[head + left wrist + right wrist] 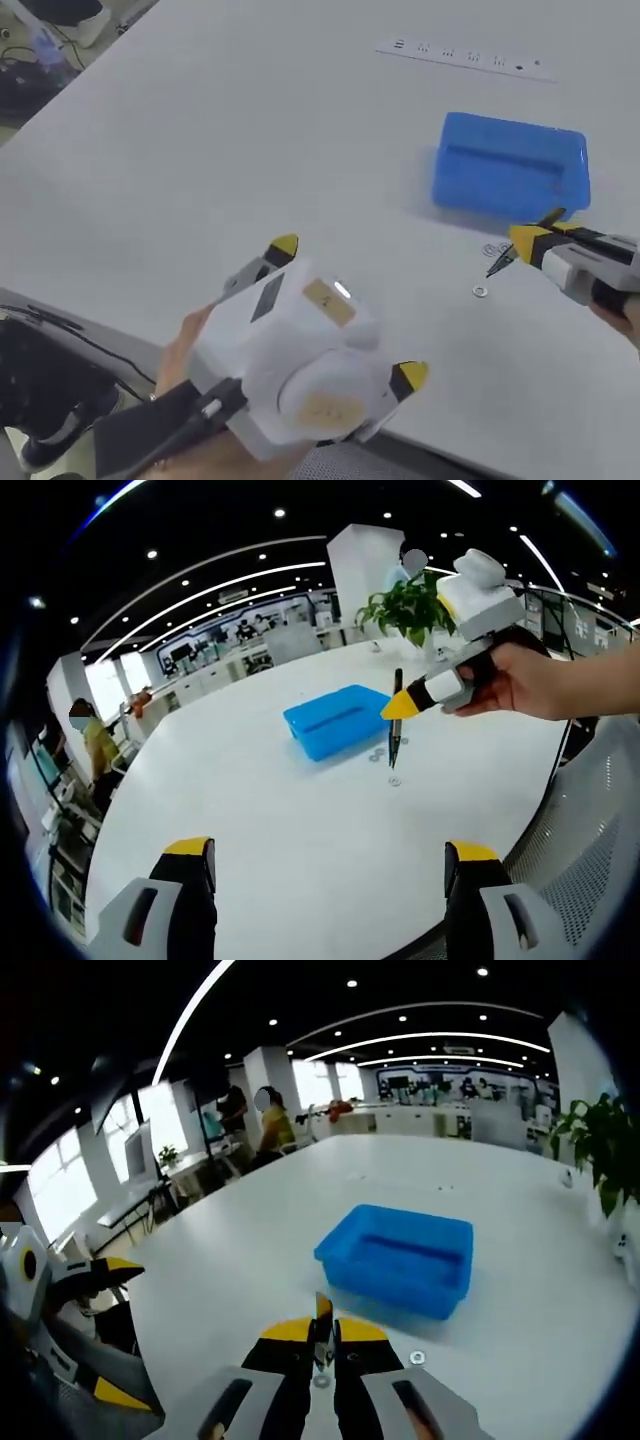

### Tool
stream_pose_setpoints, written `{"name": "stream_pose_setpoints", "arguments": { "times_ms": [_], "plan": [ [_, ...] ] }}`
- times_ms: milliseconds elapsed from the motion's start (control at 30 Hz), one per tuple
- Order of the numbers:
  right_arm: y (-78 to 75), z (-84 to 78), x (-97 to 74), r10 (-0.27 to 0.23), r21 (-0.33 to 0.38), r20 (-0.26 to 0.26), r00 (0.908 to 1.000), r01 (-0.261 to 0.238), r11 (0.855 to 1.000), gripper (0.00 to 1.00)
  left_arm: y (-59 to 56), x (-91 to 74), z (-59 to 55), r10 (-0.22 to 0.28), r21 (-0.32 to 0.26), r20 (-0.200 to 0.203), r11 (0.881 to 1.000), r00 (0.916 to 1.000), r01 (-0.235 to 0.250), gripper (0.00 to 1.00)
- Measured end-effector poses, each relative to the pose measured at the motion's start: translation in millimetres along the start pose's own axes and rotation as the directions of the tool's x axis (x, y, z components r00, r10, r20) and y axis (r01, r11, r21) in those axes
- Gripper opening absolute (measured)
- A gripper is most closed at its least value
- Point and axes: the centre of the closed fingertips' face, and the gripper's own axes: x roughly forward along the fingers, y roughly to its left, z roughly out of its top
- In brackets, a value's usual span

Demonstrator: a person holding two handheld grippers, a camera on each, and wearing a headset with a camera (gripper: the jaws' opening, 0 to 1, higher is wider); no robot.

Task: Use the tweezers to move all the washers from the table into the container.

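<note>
Right gripper (525,240) is clamped tight on the tweezers (500,262), tips pointing down at the bench (200,150) right among the washers (481,291). Those lie loose on the bench just beside the blue container (510,165); can't tell if the tips touch one. Left gripper (348,310) hangs over the near bench edge, well apart, jaws wide, holding nothing.

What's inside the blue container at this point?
In the right gripper view the blue container shows a bare floor, no washers visible. Its near wall hides the floor strip behind it. A washer lies on the table outside it.
</note>
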Motion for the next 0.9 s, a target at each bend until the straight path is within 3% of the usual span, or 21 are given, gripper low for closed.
{"name": "stream_pose_setpoints", "arguments": {
  "times_ms": [133,367,900],
  "plan": [
    [3.6,-4.3,2.1,0.004,-0.006,-0.014,0.9999,-0.004,1.000,0.03,-0.2,0.2,-0.4,0.001,0.003,-0.002,1.000,1.0000,-0.001,0.97],
    [6.4,-9.2,6.4,-0.006,-0.086,-0.042,0.9991,0.003,0.996,0.03,-1.0,0.6,-1.6,-0.002,0.007,-0.010,1.000,0.9999,0.002,0.97],
    [0.7,-8.5,7.9,-0.018,-0.092,-0.034,0.9993,0.014,0.996,0.03,-1.1,0.8,-2.6,-0.002,0.014,-0.016,1.000,0.9999,0.002,0.97]
  ]
}}
